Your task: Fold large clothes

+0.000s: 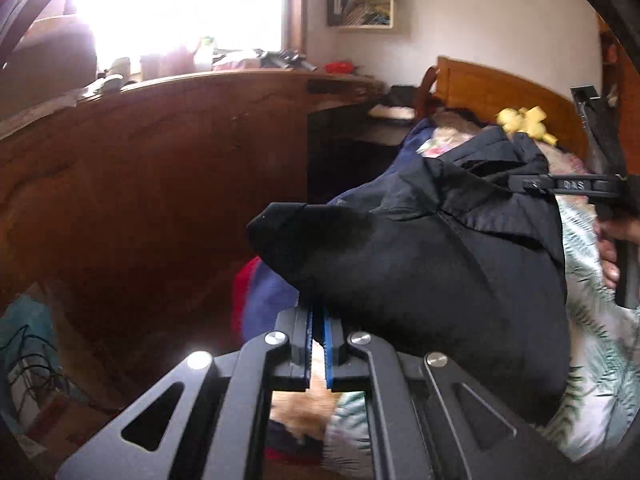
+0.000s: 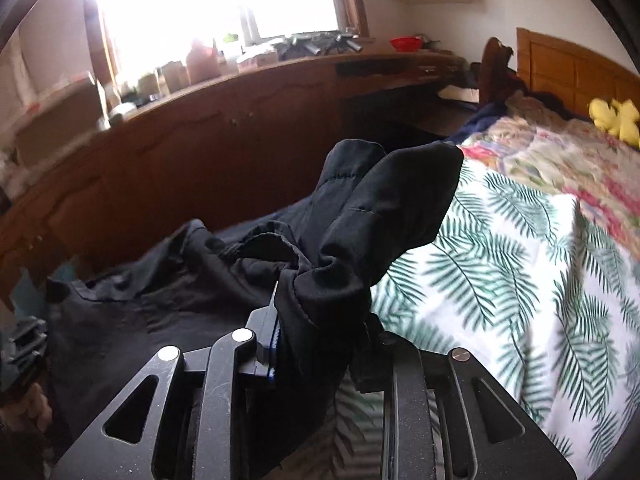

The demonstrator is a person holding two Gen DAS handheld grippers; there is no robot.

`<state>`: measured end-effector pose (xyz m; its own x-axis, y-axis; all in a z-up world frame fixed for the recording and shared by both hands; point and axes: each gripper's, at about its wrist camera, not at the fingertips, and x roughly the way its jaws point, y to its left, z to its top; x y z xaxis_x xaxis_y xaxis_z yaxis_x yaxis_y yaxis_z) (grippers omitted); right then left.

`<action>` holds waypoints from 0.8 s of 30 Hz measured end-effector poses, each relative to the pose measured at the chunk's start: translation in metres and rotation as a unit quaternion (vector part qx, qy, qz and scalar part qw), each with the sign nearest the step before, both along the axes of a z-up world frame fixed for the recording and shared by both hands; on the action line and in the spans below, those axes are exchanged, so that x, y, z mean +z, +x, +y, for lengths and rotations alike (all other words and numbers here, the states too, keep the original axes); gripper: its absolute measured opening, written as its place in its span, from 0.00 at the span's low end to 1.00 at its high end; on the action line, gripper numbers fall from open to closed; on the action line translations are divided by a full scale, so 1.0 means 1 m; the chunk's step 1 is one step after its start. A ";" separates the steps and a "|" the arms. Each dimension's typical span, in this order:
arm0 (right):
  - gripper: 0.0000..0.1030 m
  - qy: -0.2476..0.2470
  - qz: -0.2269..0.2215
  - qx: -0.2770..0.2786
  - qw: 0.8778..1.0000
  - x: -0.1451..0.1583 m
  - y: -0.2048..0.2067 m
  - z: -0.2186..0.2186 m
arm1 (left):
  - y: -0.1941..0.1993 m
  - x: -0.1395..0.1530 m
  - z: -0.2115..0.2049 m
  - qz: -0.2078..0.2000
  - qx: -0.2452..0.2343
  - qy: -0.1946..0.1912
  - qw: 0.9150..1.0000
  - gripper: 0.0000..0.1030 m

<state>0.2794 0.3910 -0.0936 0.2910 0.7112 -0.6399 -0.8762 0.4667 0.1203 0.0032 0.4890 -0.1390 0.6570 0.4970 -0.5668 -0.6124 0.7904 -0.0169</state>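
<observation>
- The left gripper (image 1: 318, 320) pinches a corner of the black garment (image 1: 420, 264), low centre of its view.
- The right gripper (image 2: 316, 340) clamps a bunched end; the cloth stretches left toward the other gripper, above the palm-print bedspread (image 2: 500, 280).

The black fabric garment (image 2: 352, 216) hangs between the two grippers above the palm-leaf printed bedspread (image 2: 500, 264), with the long brown wooden cabinet (image 2: 200, 152) behind and the wooden headboard (image 2: 568, 68) to the right.
</observation>
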 end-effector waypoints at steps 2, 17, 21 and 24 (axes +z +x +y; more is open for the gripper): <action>0.27 -0.035 0.002 0.004 0.999 -0.011 -0.004 0.016 | 0.000 -0.007 0.004 0.012 0.008 -0.009 1.000 0.02; 0.43 -0.053 -0.041 0.013 0.998 -0.026 -0.046 -0.053 | -0.013 -0.006 0.003 0.026 0.013 -0.037 0.999 0.06; 0.48 -0.025 -0.057 0.024 0.998 -0.002 -0.075 -0.081 | -0.023 0.002 -0.006 0.027 0.016 -0.034 0.999 0.07; 0.50 -0.011 -0.066 0.030 0.997 0.013 -0.093 -0.100 | -0.027 0.013 -0.017 0.025 0.013 -0.021 0.999 0.08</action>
<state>0.1864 0.2910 -0.0802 0.3313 0.7162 -0.6143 -0.9098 0.4151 -0.0068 -0.0236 0.4717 -0.1258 0.6140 0.4880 -0.6203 -0.6335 0.7735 -0.0186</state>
